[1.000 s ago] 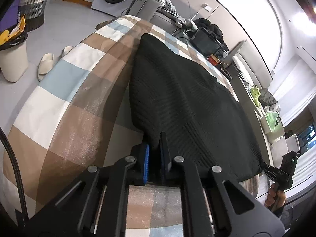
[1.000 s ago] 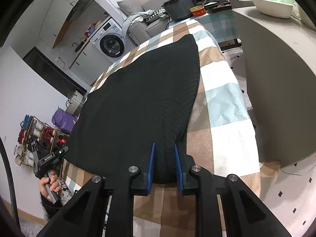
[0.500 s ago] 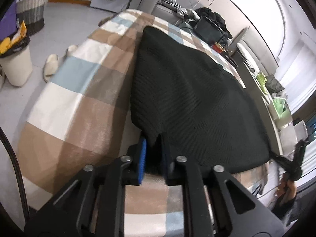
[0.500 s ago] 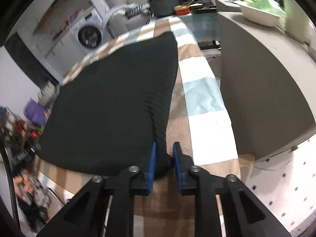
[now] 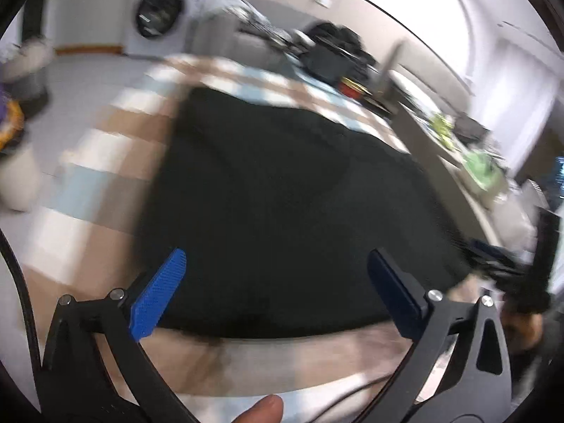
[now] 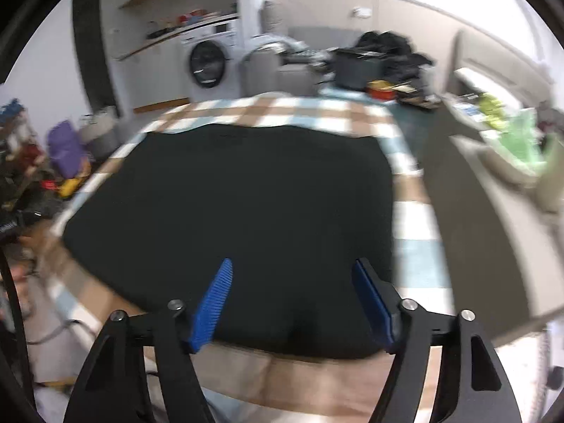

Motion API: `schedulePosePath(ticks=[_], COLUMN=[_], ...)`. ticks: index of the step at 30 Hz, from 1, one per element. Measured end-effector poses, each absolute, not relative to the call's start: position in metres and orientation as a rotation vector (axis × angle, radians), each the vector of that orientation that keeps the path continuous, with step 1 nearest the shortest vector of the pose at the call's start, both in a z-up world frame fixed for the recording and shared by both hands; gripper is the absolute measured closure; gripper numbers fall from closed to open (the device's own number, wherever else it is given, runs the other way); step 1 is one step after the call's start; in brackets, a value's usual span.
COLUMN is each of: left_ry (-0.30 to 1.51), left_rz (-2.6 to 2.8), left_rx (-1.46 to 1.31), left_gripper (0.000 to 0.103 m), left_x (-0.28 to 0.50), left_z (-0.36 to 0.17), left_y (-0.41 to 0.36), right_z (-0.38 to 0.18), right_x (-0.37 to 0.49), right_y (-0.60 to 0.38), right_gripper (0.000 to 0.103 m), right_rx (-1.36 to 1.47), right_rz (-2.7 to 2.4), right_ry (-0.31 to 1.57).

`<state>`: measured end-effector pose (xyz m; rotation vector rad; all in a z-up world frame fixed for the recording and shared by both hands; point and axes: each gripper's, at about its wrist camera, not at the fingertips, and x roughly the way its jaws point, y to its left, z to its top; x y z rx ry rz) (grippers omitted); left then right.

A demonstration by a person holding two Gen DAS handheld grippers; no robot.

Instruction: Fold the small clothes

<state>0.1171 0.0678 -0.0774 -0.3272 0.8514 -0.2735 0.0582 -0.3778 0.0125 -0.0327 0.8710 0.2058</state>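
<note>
A black garment [image 6: 246, 211] lies on a brown, white and pale-blue checked cloth [image 6: 412, 225].

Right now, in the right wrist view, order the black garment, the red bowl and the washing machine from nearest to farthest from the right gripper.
1. Black garment: spread flat just beyond the open right gripper.
2. Red bowl: table's far end, right.
3. Washing machine: back wall, left.
</note>
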Motion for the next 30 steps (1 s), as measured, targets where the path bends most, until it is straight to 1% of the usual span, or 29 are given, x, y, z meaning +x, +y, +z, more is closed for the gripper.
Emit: schedulePosePath(ticks=[3,5,7,9,11,12,13,18,21,26,30], left_ry=[0.928,0.974,0.966,0.972,0.969,0.967,0.963,0.961,0.959,0.942,0.984], left_rz=[-0.324,-0.333,-0.315,-0.327,-0.324,-0.325,-0.323,-0.339,-0.333,-0.335,-0.322], left_rx=[-0.293,-0.212,-0.101,-0.077,-0.08,-0.081,-0.078,-0.116,-0.134,-0.16,-0.17], left_gripper=[0.001,0.001,0.001,0.001,0.001,0.001,0.001,0.001,0.001,0.001,0.001], left_x=[0.129,0.134,0.131,0.126,0.122,0.12,0.118,0.108,0.118,0.152,0.186], left_z=[-0.1,-0.112,-0.114,-0.115,-0.116,-0.116,-0.116,-0.112,-0.104,-0.089,-0.097], left_y=[0.034,0.015,0.002,0.002,0.008,0.012,0.017,0.036,0.036,0.022,0.011], right_z=[-0.012,-0.026,-0.038,-0.047,-0.047,-0.049,-0.048,-0.049,-0.042,-0.034,-0.04], right_x=[0.07,0.076,0.081,0.08,0.075,0.075,0.072,0.066,0.066,0.088,0.113], right_y=[-0.348,-0.334,-0.321,-0.318,-0.324,-0.329,-0.338,-0.394,-0.404,-0.379,-0.346], right_gripper=[0.031,0.031,0.031,0.031,0.03,0.027,0.025,0.026,0.025,0.025,0.025], right_rx=[-0.043,-0.048,-0.068,-0.118,-0.155,-0.169,-0.164,-0.097,-0.06,-0.027,0.024], right_rz=[0.28,0.308,0.314,0.31,0.308,0.293,0.281,0.149,0.149,0.175,0.218], right_ry=[0.924,0.954,0.987,1.005,0.998,0.998,0.991,0.988,0.98,0.965,0.973])
